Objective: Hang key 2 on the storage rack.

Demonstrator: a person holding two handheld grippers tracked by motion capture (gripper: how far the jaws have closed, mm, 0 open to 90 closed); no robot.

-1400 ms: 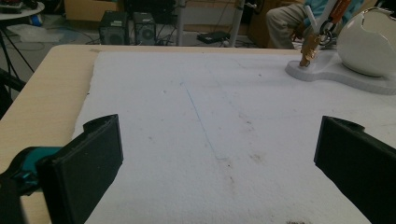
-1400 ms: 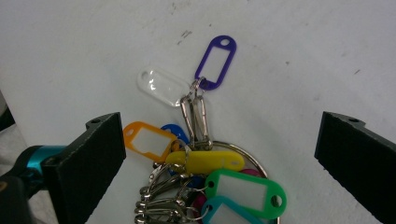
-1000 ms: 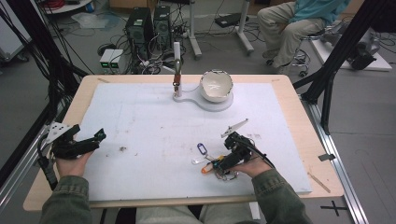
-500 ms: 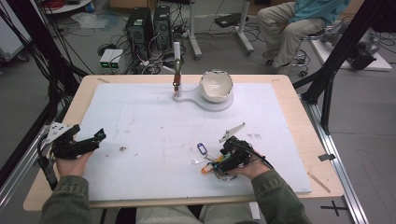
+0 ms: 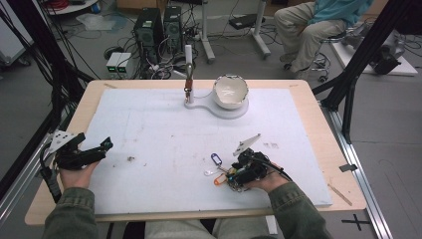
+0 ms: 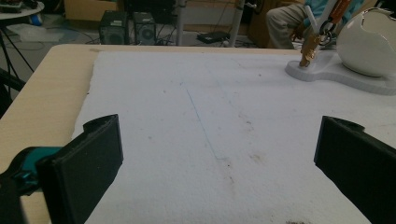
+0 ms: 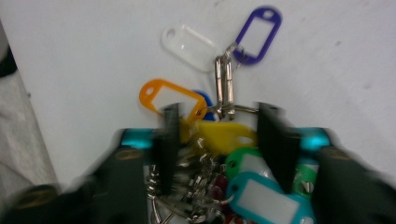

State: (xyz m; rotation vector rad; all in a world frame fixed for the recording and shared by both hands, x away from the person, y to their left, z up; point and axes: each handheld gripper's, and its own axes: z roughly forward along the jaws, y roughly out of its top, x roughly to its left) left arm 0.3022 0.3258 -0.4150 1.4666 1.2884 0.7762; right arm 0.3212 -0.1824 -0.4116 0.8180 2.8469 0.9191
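One bunch of key tags lies on the white mat at the near-right edge, directly under the R gripper; its jaws have just been closing w/ the bunch between them, grip not certain. L gripper gapes wide, well apart.

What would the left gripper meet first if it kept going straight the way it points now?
Probably nothing soon: ahead of the left gripper lies bare white mat. The white stand with its bowl sits off to the right, though depth is unclear.
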